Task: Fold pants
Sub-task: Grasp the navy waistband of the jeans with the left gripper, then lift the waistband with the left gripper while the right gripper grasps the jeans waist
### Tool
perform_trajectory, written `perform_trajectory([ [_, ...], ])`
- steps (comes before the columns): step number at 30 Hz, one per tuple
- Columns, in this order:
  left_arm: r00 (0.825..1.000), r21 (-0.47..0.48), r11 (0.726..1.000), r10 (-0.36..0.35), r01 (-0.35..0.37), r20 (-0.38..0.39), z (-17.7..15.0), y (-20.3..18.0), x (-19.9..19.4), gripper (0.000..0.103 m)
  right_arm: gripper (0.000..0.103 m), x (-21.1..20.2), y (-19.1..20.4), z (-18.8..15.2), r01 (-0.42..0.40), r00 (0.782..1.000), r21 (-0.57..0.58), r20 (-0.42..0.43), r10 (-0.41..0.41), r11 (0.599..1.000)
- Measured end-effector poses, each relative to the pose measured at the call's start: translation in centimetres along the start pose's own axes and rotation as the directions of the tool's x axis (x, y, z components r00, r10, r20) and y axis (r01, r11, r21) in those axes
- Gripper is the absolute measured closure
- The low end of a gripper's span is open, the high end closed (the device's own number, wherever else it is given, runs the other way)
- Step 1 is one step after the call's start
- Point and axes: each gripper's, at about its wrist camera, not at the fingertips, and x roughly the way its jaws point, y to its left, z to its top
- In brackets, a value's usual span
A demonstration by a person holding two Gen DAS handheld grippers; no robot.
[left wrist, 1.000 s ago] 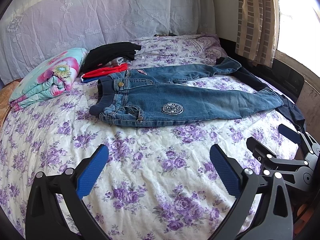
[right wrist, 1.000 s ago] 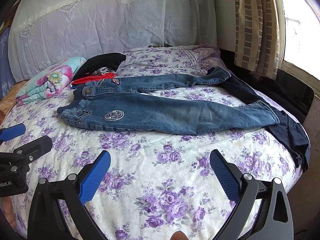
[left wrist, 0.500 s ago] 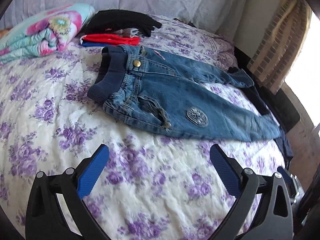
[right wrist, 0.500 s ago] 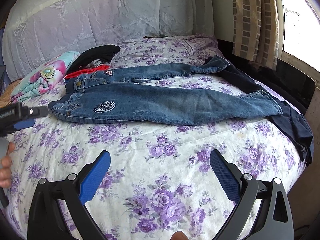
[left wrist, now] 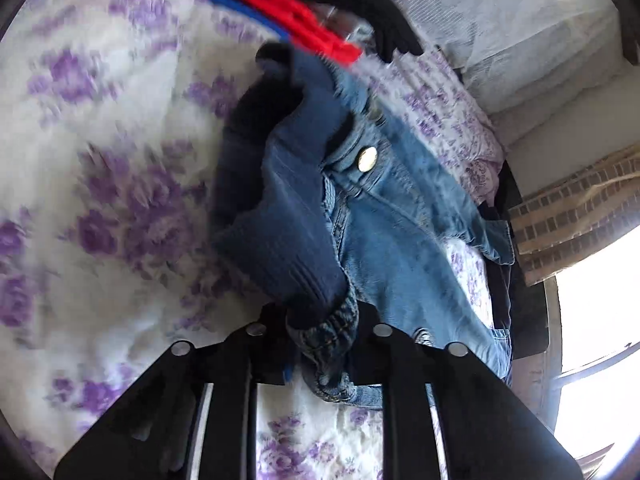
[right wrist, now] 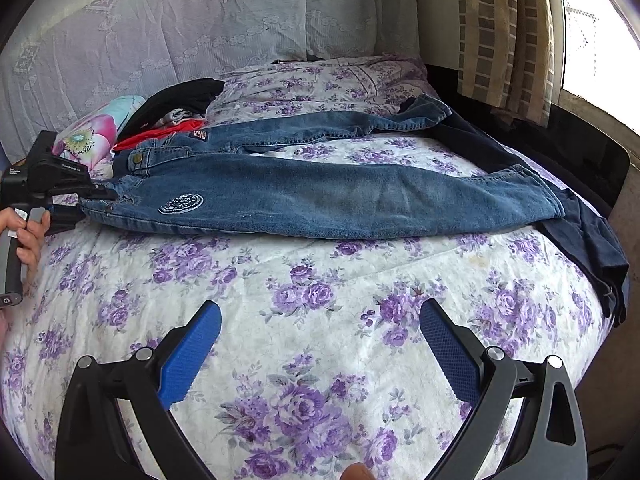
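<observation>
Blue denim pants (right wrist: 320, 196) lie flat across the floral bed, waistband to the left, legs running right. In the left wrist view my left gripper (left wrist: 320, 344) is shut on the near corner of the waistband of the pants (left wrist: 380, 232), with the dark ribbed band bunched just above the jaws. The same gripper (right wrist: 86, 196) shows at the left edge of the right wrist view, at the waistband. My right gripper (right wrist: 318, 344) is open and empty above the bedsheet, well in front of the pants.
A red and blue garment (left wrist: 288, 12) and a black one (right wrist: 180, 98) lie beyond the waistband. A folded floral blanket (right wrist: 96, 128) sits at the back left. A dark navy cloth (right wrist: 584, 232) hangs over the bed's right edge. A curtain (right wrist: 504, 32) hangs at the right.
My left gripper has moved forward to the waistband and shut on its near corner. My right gripper has stayed open and crept a little closer to the pants.
</observation>
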Motion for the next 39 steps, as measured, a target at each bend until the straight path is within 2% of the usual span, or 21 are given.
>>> perform_trajectory([
  [2, 0.997, 0.067, 0.997, -0.029, 0.024, 0.07, -0.4, -0.8, -3.4, 0.089, 0.003, -0.2, 0.0, 0.1, 0.001, 1.0, -0.009, 0.006, -0.001, 1.0],
  [5, 0.988, 0.122, 0.99, -0.09, 0.075, 0.125, -2.6, -0.6, -8.6, 0.089, 0.003, -0.7, 0.1, 0.2, 0.003, 1.0, -0.016, 0.016, -0.003, 1.0],
  [7, 0.983, 0.155, 0.987, -0.068, 0.041, 0.173, -4.8, 0.6, -12.0, 0.089, 0.003, -0.8, 0.1, 0.4, -0.004, 1.0, -0.01, 0.019, 0.004, 1.0],
  [9, 0.978, 0.14, 0.99, -0.025, -0.004, 0.205, -7.5, 3.0, -15.0, 0.088, 0.003, -0.9, 0.3, 0.7, -0.021, 0.999, -0.01, 0.023, 0.022, 1.0],
  [14, 0.982, -0.037, 0.999, 0.024, -0.017, 0.189, -14.6, 11.0, -18.7, 0.082, 0.003, -1.4, 2.3, 1.2, -0.061, 0.997, -0.052, 0.045, 0.063, 0.997],
  [17, 0.977, 0.019, 0.997, 0.075, -0.08, 0.199, -17.1, 11.4, -19.9, 0.076, 0.003, -0.9, 3.8, 1.7, -0.08, 0.996, -0.084, 0.034, 0.083, 0.993],
  [18, 0.97, 0.044, 0.99, 0.121, -0.134, 0.213, -17.2, 10.7, -20.8, 0.069, 0.003, -0.7, 4.2, 1.8, -0.086, 0.996, -0.091, 0.029, 0.089, 0.992],
  [19, 0.953, 0.066, 0.978, 0.178, -0.2, 0.247, -17.2, 10.1, -22.1, 0.057, 0.003, -0.5, 4.9, 2.0, -0.094, 0.995, -0.098, 0.025, 0.097, 0.991],
  [20, 0.926, 0.085, 0.961, 0.226, -0.262, 0.303, -16.9, 9.3, -23.8, 0.05, 0.003, -0.5, 5.3, 2.1, -0.103, 0.994, -0.101, 0.022, 0.106, 0.989],
  [21, 0.9, 0.09, 0.952, 0.242, -0.291, 0.362, -16.4, 8.6, -25.6, 0.04, 0.003, -0.5, 5.8, 2.2, -0.116, 0.993, -0.105, 0.023, 0.119, 0.988],
  [23, 0.88, 0.104, 0.951, 0.223, -0.291, 0.419, -14.4, 7.8, -28.0, 0.029, 0.003, -0.5, 7.1, 2.4, -0.155, 0.987, -0.125, 0.021, 0.159, 0.98],
  [25, 0.889, 0.141, 0.946, 0.212, -0.291, 0.406, -11.7, 7.2, -28.3, 0.027, 0.003, -0.5, 8.6, 2.8, -0.193, 0.98, -0.149, 0.016, 0.197, 0.97],
  [27, 0.917, 0.203, 0.943, 0.18, -0.263, 0.355, -8.3, 6.9, -26.9, 0.025, 0.003, -0.7, 10.5, 3.3, -0.23, 0.972, -0.179, 0.013, 0.237, 0.956],
  [30, 0.966, 0.204, 0.96, 0.145, -0.19, 0.214, -3.6, 8.7, -22.5, 0.025, 0.003, -1.5, 13.5, 3.5, -0.295, 0.952, -0.245, 0.01, 0.307, 0.923],
  [31, 0.985, 0.18, 0.974, 0.116, -0.138, 0.131, -1.6, 9.6, -19.9, 0.025, 0.003, -1.9, 14.8, 3.4, -0.326, 0.94, -0.28, 0.005, 0.341, 0.903],
  [32, 0.993, 0.153, 0.982, 0.096, -0.106, 0.073, -0.8, 10.5, -18.2, 0.025, 0.003, -2.5, 15.7, 3.2, -0.355, 0.928, -0.314, -0.001, 0.373, 0.881],
  [34, 0.997, 0.1, 0.994, 0.051, -0.046, -0.05, 0.7, 12.3, -14.6, 0.025, 0.003, -3.5, 18.3, 2.3, -0.427, 0.889, -0.403, -0.026, 0.457, 0.809],
  [35, 0.993, 0.067, 0.998, -0.005, 0.013, -0.119, 1.0, 13.1, -12.7, 0.025, 0.003, -3.9, 19.6, 1.8, -0.459, 0.869, -0.449, -0.046, 0.493, 0.767],
  [37, 0.983, 0.024, 0.997, -0.073, 0.078, -0.167, 1.6, 14.1, -10.8, 0.027, 0.003, -4.6, 22.4, 0.5, -0.498, 0.833, -0.545, -0.084, 0.546, 0.675],
  [38, 0.986, 0.031, 0.996, -0.08, 0.085, -0.149, 2.1, 14.2, -10.7, 0.034, 0.003, -5.1, 24.0, -0.4, -0.505, 0.817, -0.6, -0.099, 0.568, 0.621],
  [39, 0.988, 0.045, 0.995, -0.083, 0.089, -0.131, 2.5, 14.0, -10.7, 0.058, 0.003, -5.5, 25.4, -1.2, -0.502, 0.806, -0.644, -0.109, 0.581, 0.577],
])
